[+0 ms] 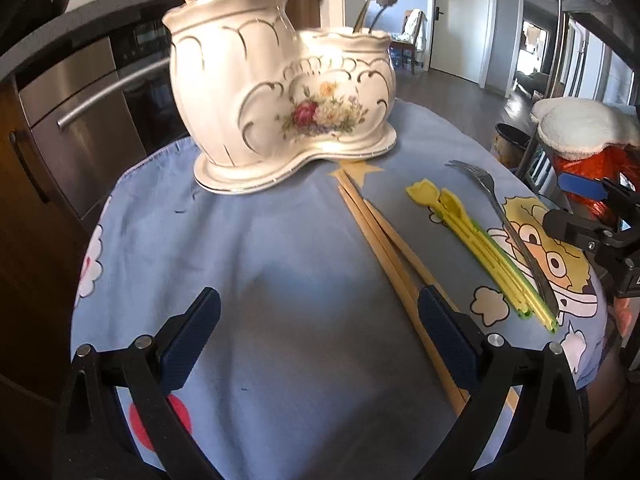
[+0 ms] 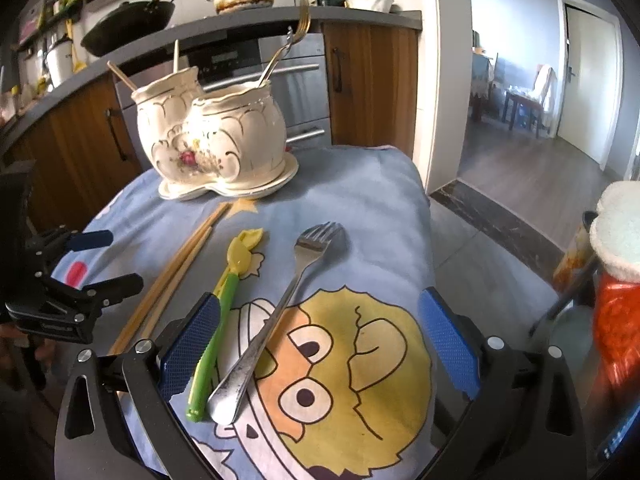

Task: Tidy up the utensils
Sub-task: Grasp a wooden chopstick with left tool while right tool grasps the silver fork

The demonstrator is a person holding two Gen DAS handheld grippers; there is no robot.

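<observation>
A cream two-pot ceramic utensil holder [image 1: 280, 92] [image 2: 208, 140] stands at the table's far side, with chopsticks in one pot and a fork and spoon in the other. Wooden chopsticks [image 1: 384, 248] [image 2: 176, 268], yellow-green plastic utensils [image 1: 480, 248] [image 2: 224, 300] and a metal fork [image 1: 508, 220] [image 2: 280, 308] lie on the blue cartoon cloth [image 1: 260, 240] [image 2: 360, 208]. My left gripper [image 1: 320, 340] is open and empty, its right finger beside the chopsticks. My right gripper [image 2: 320, 344] is open and empty, low over the fork handle and the plastic utensils.
A kitchen counter with oven [image 1: 92, 108] [image 2: 280, 64] stands behind the table. A stool with an orange bag and white cushion [image 1: 588, 136] [image 2: 616, 264] stands to the right. The other gripper shows at the edge of each view [image 1: 600, 232] [image 2: 68, 300].
</observation>
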